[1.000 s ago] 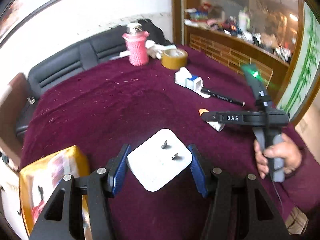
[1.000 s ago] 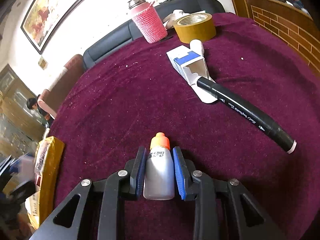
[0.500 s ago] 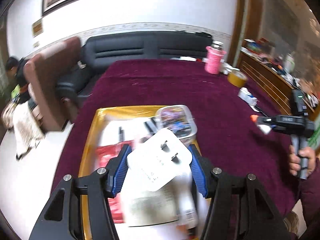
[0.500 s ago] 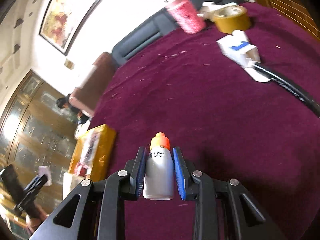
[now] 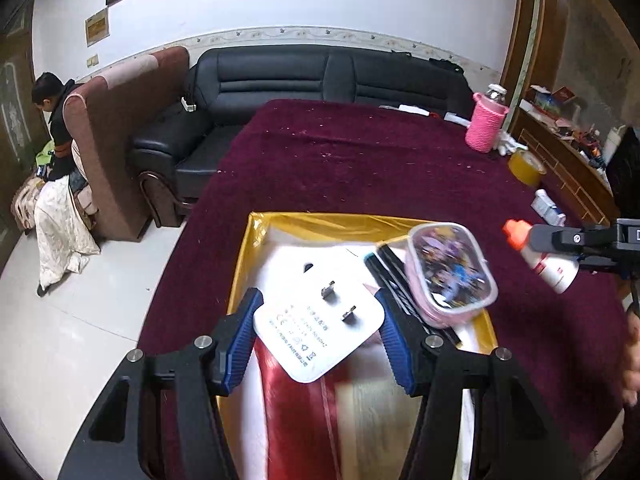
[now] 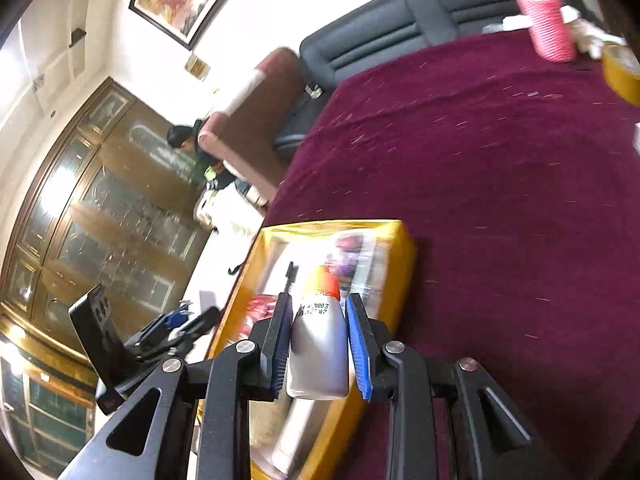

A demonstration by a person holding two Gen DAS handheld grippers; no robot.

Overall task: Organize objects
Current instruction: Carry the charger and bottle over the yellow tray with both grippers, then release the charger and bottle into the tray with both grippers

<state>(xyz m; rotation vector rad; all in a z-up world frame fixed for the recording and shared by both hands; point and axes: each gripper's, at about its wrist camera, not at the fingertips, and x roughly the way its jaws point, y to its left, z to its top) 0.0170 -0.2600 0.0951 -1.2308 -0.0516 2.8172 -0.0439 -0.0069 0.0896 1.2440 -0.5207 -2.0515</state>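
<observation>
My left gripper (image 5: 318,324) is shut on a white plug adapter (image 5: 316,328) and holds it above the open gold box (image 5: 256,248) at the table's near left corner. The box holds a clear pink-rimmed container (image 5: 450,276), black pens (image 5: 394,276) and red and white packets. My right gripper (image 6: 318,344) is shut on a small white bottle with an orange cap (image 6: 320,344), above the gold box's (image 6: 400,264) right side. In the left wrist view the right gripper (image 5: 536,246) with the bottle (image 5: 548,264) hangs right of the box.
The table carries a maroon cloth (image 5: 360,160). At its far right stand a pink knit-covered bottle (image 5: 486,126), a roll of brown tape (image 5: 526,166) and a small white and blue box (image 5: 548,204). A black sofa (image 5: 320,76) lies behind. The floor drops off left.
Both grippers have swung left from the table's middle to the gold box, carrying the adapter and the bottle. The marker and small box have left the right wrist view.
</observation>
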